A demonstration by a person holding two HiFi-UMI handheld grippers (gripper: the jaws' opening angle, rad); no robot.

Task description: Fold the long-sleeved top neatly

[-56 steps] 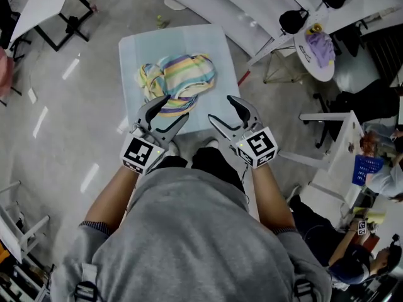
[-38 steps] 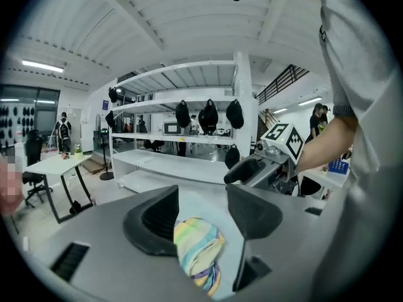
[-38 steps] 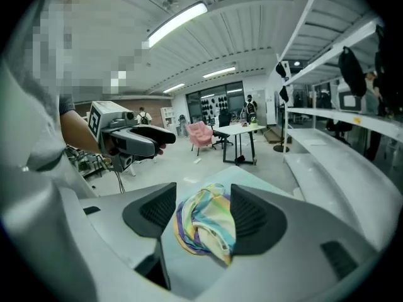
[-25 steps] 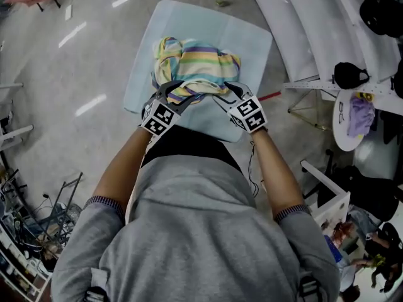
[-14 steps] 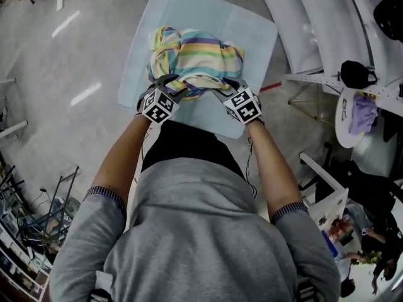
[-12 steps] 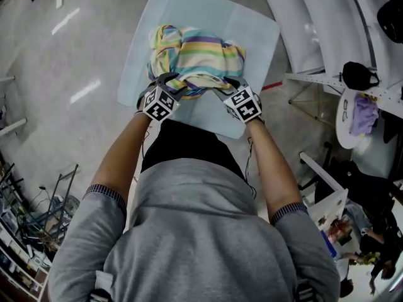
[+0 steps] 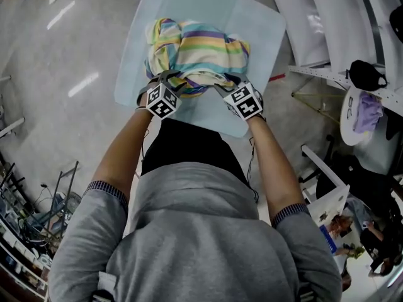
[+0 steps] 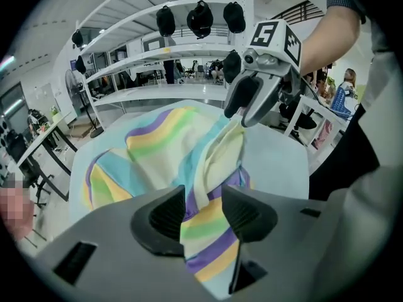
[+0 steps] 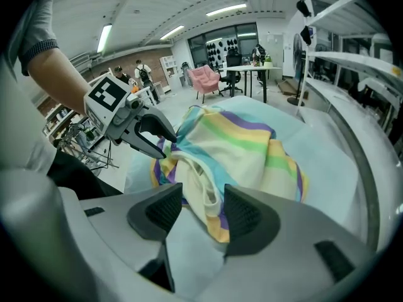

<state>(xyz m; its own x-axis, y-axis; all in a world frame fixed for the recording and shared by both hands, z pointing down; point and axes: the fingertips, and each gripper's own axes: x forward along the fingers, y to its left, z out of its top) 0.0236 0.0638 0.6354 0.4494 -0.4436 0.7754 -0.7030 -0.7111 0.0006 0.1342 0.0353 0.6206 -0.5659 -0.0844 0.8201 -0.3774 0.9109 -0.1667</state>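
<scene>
Your left gripper: its fingers have just been closing and now pinch a bunched fold of the long-sleeved top. Striped fabric fills the gap pad to pad, and a tail of it hangs past them toward the camera.

Your right gripper: its fingers have also just been closing. A cream-and-striped fold sits between them, against the pad on that view's right. A sliver of worktop shows beside the other pad, so no clamp there yet.

Both grippers point steeply down at the near edge of the heap, left one at its near-left, right one at its near-right, cloth between them. Marker cubes face up in the head view.

The top is a crumpled heap in pastel stripes (yellow, green, blue, purple, cream). It lies mid-worktop, a bit toward your side, neither spread nor folded. The worktop is pale blue, squarish, bare around the heap.

Outward: grey floor on the left, white shelving to the right. The left gripper view shows black caps hanging on the upper shelves. The right gripper view shows a pink chair far back.
</scene>
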